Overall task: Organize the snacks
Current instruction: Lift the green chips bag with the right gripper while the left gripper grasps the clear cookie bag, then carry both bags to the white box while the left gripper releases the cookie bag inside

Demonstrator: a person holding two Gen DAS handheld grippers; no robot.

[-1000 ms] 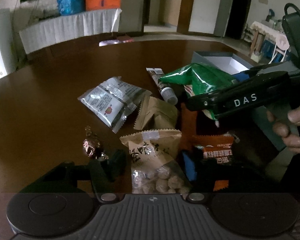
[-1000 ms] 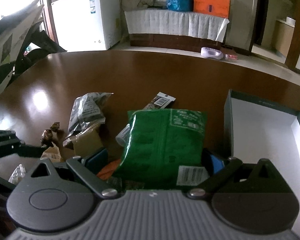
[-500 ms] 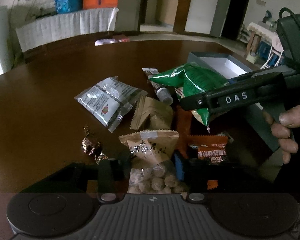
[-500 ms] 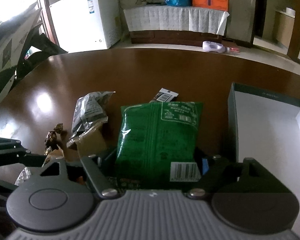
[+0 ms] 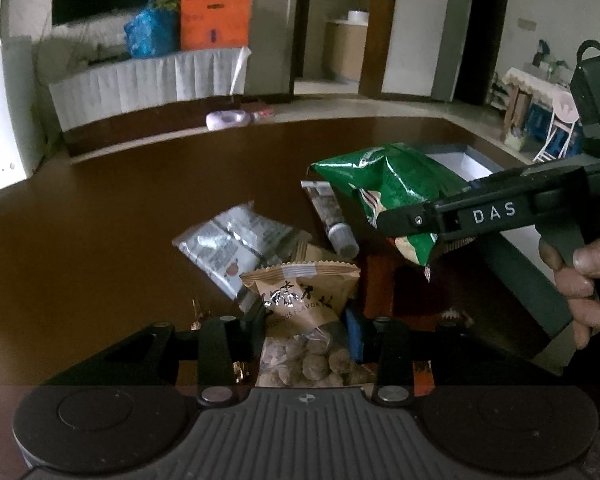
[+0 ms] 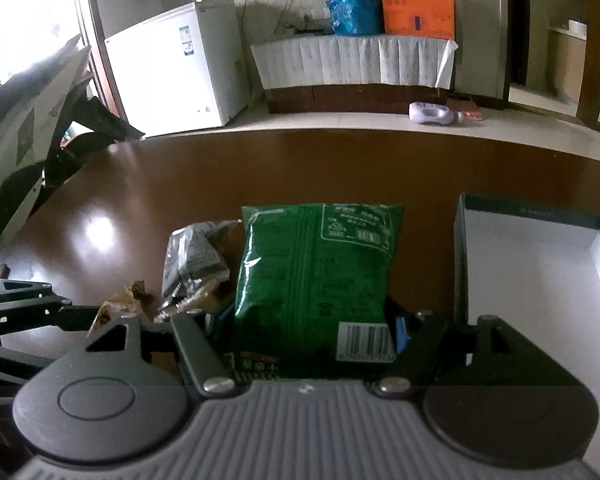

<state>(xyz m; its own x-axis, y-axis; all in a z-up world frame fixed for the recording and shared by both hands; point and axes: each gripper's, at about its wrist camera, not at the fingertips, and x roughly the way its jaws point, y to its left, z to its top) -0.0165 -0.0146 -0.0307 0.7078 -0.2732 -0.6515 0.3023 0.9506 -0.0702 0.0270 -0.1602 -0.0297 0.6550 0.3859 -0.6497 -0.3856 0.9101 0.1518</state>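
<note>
My right gripper [image 6: 310, 328] is shut on a green snack bag [image 6: 316, 268] and holds it above the brown table; the bag also shows in the left wrist view [image 5: 388, 188], left of the open white-lined box [image 6: 540, 280]. My left gripper [image 5: 306, 324] is shut on a tan bag of round snacks [image 5: 304, 308] and holds it off the table. Below lie a silver packet [image 5: 236, 244], a tube-shaped packet [image 5: 332, 216] and a tan packet partly hidden behind the held bag.
The box [image 5: 460, 160] stands at the right of the table. A wrapped candy [image 6: 138, 288] and the silver packet [image 6: 192, 256] lie left of the green bag. A red-orange packet [image 5: 378, 284] lies under the left gripper.
My left gripper has shut on the tan bag and lifted it. My right gripper has raised the green bag higher above the table.
</note>
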